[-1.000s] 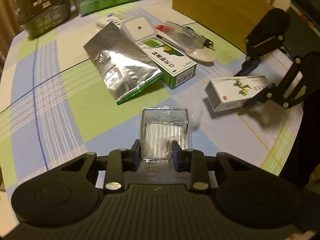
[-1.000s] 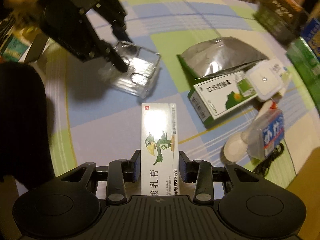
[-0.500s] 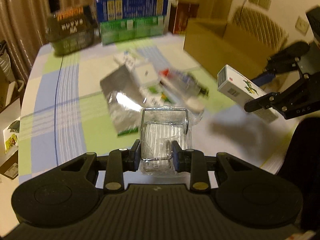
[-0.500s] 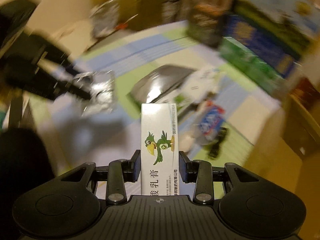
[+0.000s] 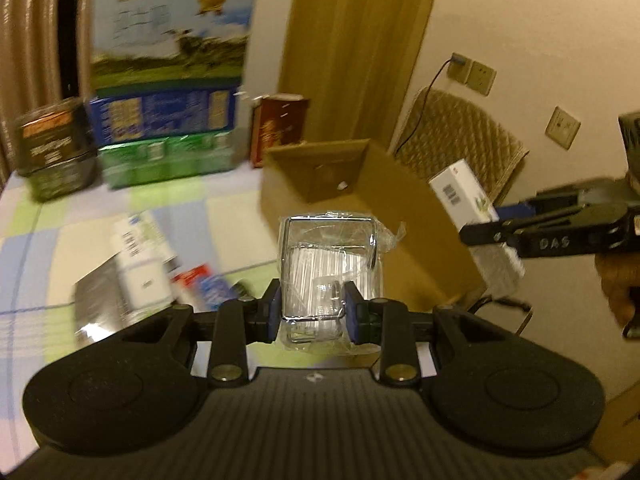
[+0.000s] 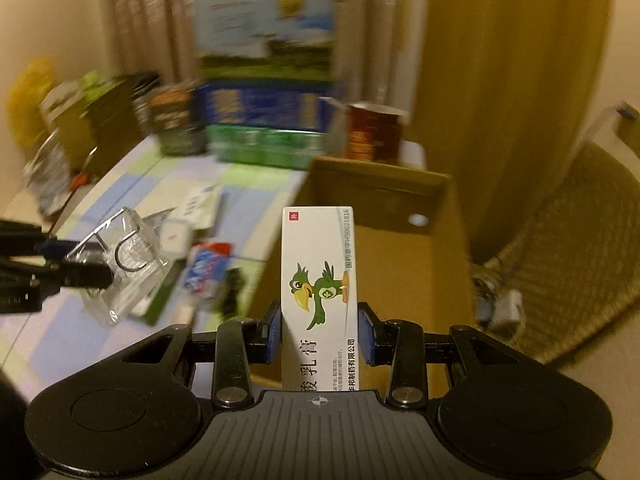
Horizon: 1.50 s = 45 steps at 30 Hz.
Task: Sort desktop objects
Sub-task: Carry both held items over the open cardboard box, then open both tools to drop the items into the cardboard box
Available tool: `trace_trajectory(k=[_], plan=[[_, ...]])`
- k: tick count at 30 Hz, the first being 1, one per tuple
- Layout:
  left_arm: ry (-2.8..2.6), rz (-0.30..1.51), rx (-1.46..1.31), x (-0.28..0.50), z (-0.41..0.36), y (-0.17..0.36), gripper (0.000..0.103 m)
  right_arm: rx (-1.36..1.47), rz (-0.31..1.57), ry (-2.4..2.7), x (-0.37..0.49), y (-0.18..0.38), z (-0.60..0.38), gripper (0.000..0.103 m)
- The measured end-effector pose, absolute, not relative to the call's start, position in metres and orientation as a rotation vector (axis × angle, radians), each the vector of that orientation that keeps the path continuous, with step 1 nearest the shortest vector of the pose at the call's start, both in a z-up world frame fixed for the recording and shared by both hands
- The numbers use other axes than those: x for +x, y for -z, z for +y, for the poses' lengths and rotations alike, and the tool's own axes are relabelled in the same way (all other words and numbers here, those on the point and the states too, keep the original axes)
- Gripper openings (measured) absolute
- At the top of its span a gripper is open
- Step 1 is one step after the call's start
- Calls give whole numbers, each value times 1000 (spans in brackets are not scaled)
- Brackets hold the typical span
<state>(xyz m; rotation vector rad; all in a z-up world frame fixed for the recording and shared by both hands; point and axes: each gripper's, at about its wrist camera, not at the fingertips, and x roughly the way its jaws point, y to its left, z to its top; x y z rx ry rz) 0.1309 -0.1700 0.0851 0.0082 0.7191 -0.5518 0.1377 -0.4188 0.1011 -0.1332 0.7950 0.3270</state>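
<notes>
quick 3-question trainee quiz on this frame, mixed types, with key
1. True or false: the left claw is open and holds nothing.
2. Multiple choice: what does the right claw hold? A) a silver foil pouch B) a white ointment box with a green bird C) a spoon
3. Fill in: ahead of both claws stands an open brown ___ box.

Key
1. False: it is shut on the clear plastic packet with a wire clip.
2. B
3. cardboard
</notes>
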Motion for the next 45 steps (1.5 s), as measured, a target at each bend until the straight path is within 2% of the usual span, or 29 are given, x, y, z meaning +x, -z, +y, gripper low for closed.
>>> trace_trajectory(k=[8,23,26,27,28,34,35,37,38,45], plan=[[580,735,21,157,-247,-64,26,-20,803,-278,174,-89,-464,35],[579,798,30,197,-290,-24,27,48,866,-232,221,-45,-492,35],[573,784,32,200,-294,-21,32,64,882,-229,225,-38,-496,35],[575,782,25,201,-294,-21,38,68,886,-229,225,-36,-496,35],[576,776,22,200,-294,-22,40,71,889,-228,226,-34,-497,35],[551,742,3,191,-278,-31,40,79,900,-240,225,-30,-494,36],[543,738,1,189,-274,-33,40,90,903,-247,225,-29,-493,39],[535,733,0,182,-266,-37,41,122,891,-249,223,-31,-494,77],[530,731,-1,179,-261,-39,43,131,873,-248,221,-34,-494,80],[456,710,-17,152,-216,-56,55,128,775,-266,192,-70,-479,83]])
